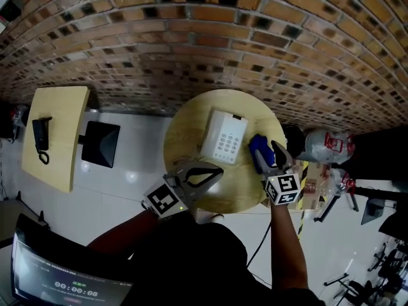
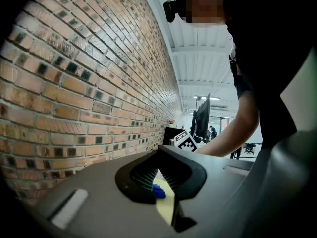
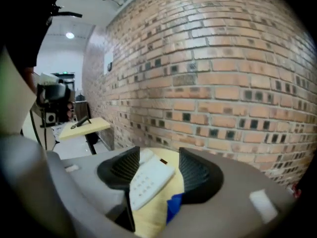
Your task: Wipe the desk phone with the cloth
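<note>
A white desk phone (image 1: 223, 137) lies on the round wooden table (image 1: 191, 123), close to the brick wall. A blue cloth (image 1: 258, 150) lies bunched on the table just right of the phone. My right gripper (image 1: 271, 157) is open right at the cloth, whose edge (image 3: 174, 206) shows low beside its right jaw without being pinched. Through the wide gap between those jaws I see the phone (image 3: 148, 180). My left gripper (image 1: 217, 169) hovers over the table's near edge with its jaw tips together and nothing held. Past its tips a bit of the cloth (image 2: 158, 191) shows.
The brick wall (image 1: 210, 37) runs right behind the table. A yellow side table (image 1: 60, 107) with a black handset (image 1: 41, 139) stands at the left, a black stool (image 1: 100, 144) beside it. Plastic bags (image 1: 328, 145) and clutter sit on the floor at the right.
</note>
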